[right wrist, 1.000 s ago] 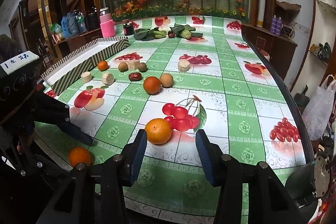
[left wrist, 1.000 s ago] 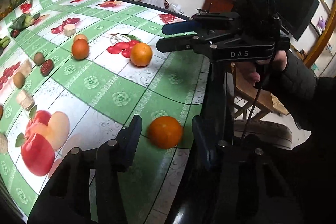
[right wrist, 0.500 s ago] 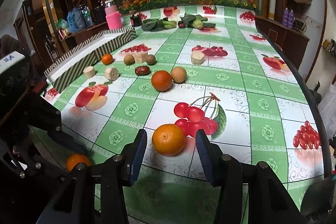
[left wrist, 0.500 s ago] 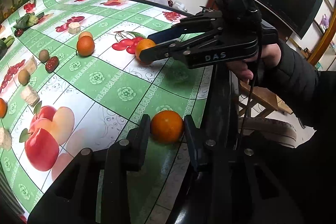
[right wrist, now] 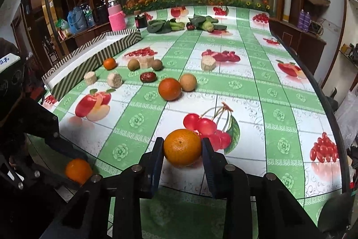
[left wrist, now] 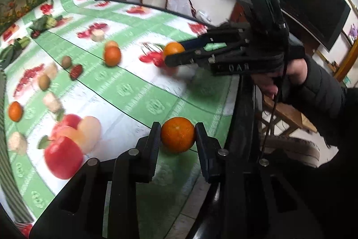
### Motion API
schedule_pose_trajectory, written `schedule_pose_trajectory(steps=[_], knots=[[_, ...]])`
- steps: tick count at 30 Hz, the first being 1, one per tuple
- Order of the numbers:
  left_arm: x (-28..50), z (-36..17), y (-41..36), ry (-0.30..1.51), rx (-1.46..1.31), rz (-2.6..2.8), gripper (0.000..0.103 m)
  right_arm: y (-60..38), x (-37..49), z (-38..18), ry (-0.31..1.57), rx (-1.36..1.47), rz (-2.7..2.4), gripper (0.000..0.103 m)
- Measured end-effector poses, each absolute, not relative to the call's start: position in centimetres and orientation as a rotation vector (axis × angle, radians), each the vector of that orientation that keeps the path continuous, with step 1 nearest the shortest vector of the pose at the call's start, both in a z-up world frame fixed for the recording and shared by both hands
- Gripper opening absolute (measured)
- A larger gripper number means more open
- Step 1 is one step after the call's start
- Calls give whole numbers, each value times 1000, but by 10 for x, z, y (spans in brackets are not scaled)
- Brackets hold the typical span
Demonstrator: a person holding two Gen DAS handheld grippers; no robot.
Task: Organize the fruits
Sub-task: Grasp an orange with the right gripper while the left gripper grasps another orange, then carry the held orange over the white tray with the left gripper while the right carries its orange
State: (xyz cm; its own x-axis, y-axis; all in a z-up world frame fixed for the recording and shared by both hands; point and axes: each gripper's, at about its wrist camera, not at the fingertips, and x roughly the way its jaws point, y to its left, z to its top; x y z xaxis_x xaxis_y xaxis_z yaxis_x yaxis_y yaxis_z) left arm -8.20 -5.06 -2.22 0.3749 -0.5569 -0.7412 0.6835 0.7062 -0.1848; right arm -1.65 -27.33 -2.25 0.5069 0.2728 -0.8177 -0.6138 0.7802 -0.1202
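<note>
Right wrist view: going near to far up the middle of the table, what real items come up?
Orange between the right gripper fingers → darker orange → dried red date → brown kiwi → leafy greens at the far edge.

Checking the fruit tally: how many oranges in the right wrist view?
4: one in the right gripper, one in the left gripper, one mid-table, one small beside the striped box. Others may be hidden.

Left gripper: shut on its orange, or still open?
Shut on it. In the left wrist view both fingers of the left gripper press the sides of the orange, with no gap showing.
</note>
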Motion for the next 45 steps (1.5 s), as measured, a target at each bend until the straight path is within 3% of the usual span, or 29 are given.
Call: schedule_pose_trajectory(steps=[13,45], knots=[[-63,-9,-2,864,72,-594,30,-202,-7,7,784,-428,652,33],[-31,11,135,797,-100,-131,30,-93,29,-6,772,-446,730,33]])
